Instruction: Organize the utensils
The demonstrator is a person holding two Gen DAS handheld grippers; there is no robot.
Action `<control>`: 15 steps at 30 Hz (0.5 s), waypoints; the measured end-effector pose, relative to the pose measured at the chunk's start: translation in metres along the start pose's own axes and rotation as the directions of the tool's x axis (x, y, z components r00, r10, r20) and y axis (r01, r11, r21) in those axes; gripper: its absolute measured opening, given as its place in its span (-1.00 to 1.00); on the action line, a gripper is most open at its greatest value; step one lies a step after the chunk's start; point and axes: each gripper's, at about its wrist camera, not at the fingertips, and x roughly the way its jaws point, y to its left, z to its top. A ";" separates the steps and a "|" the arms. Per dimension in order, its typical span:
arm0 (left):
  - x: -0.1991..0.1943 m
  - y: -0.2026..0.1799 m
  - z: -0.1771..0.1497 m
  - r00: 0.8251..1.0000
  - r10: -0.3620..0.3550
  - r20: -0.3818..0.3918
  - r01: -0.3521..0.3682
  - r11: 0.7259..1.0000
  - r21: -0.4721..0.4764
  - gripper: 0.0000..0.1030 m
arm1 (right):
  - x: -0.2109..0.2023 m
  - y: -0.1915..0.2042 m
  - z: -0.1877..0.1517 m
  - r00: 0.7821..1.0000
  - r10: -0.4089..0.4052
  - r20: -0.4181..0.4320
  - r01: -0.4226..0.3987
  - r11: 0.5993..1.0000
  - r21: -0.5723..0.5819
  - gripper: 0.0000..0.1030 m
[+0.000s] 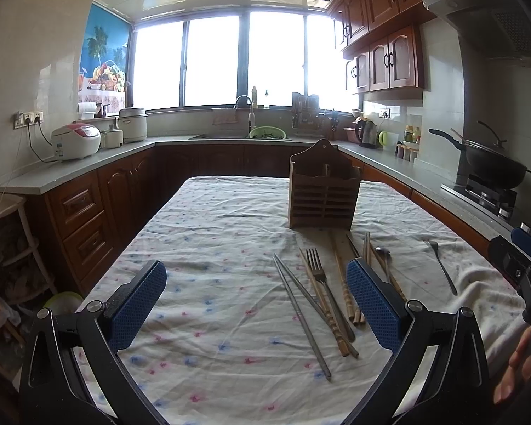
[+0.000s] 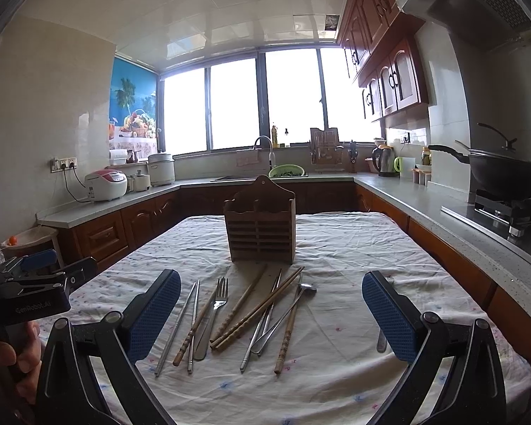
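Across the whole middle of the kitchen: table (image 2: pixel 389 248), covered in a white cloth with small coloured flowers, wrinkled.

Item: wooden holder (image 2: pixel 261 226), slatted front, upright on the cloth at the far middle of the table; I cannot tell what is in its compartments.

Item: my left gripper (image 1: pixel 256 304), above the cloth on the near side of the holder, jaws spread wide, holding nothing. Its blue pads (image 1: pixel 138 304) are clear of the cutlery; the pile lies toward its right jaw.

Item: my right gripper (image 2: pixel 270 313), likewise nearer than the holder, jaws spread wide and empty, with the pile lying between them.

Item: loose pile just in front of the holder, flat on the cloth and criss-crossed: wooden chopsticks (image 2: pixel 256 310), metal chopsticks (image 2: pixel 177 329), one fork (image 2: pixel 216 304), one spoon (image 2: pixel 306 288).

Item: second fork (image 1: pixel 440 265), lying alone on the cloth, to the right of the holder and apart from the pile.
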 end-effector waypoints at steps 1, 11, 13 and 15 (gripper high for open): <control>0.000 0.000 0.000 1.000 0.000 -0.001 0.000 1.000 0.000 1.00 | 0.000 0.000 0.000 1.000 0.001 0.001 -0.001 1.000 0.000 1.00; 0.001 -0.002 0.000 1.000 -0.003 -0.001 0.003 1.000 0.001 1.00 | 0.000 0.001 0.001 1.000 0.007 0.000 -0.007 1.000 0.001 1.00; 0.001 -0.002 0.000 1.000 -0.002 0.000 0.002 1.000 0.002 1.00 | 0.001 0.001 0.001 1.000 0.008 0.000 -0.008 1.000 0.000 1.00; 0.001 -0.002 0.000 1.000 -0.003 0.000 0.003 1.000 0.002 1.00 | 0.001 0.002 0.001 1.000 0.010 0.000 -0.010 1.000 0.000 1.00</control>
